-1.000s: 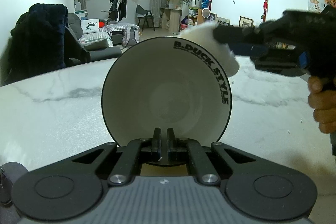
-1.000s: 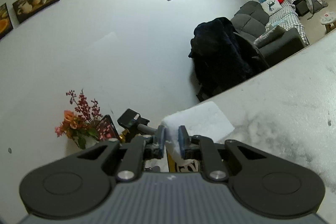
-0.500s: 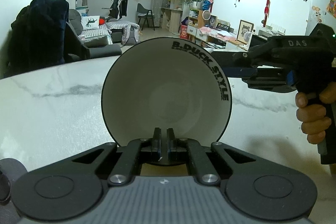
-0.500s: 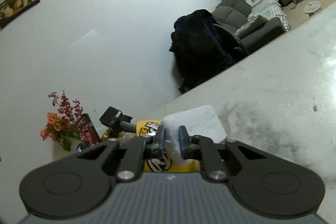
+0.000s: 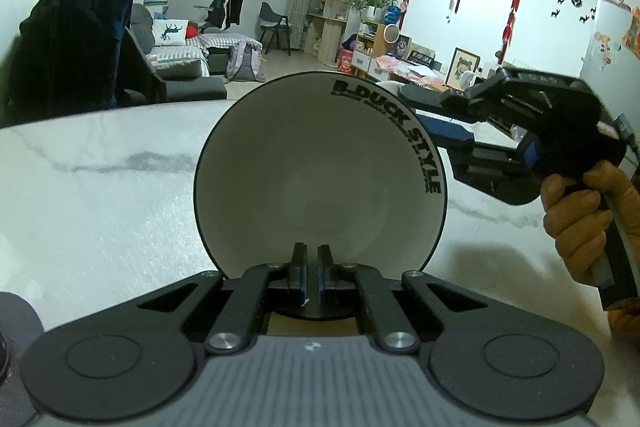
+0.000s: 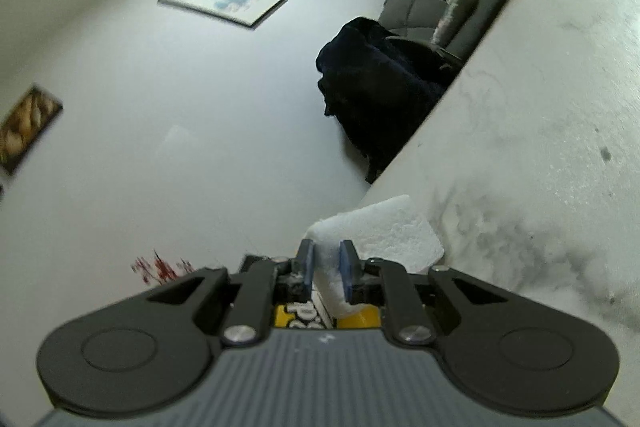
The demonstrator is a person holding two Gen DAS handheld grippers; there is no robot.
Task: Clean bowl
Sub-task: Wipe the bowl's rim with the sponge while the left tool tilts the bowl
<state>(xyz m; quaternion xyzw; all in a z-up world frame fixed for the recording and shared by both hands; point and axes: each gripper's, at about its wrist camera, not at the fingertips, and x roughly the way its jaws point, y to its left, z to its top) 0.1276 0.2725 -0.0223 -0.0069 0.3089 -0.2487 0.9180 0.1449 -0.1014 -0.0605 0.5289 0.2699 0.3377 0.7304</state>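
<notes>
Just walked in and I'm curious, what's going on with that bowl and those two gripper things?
A person is cleaning a bowl with two handheld grippers. The left gripper is shut on the rim of the white bowl, holding it tipped up above the marble table, its inside facing the camera. The right gripper is clamped on a white sponge and reaches behind the bowl's far right edge. The bowl's inside looks clean.

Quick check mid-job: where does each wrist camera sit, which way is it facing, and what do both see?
Left wrist: on the left gripper, facing the tilted bowl it pinches by the rim; the right gripper and hand show.
Right wrist: on the right gripper, rolled, facing the wall past its sponge.
Shared: marble table, dark coat.
</notes>
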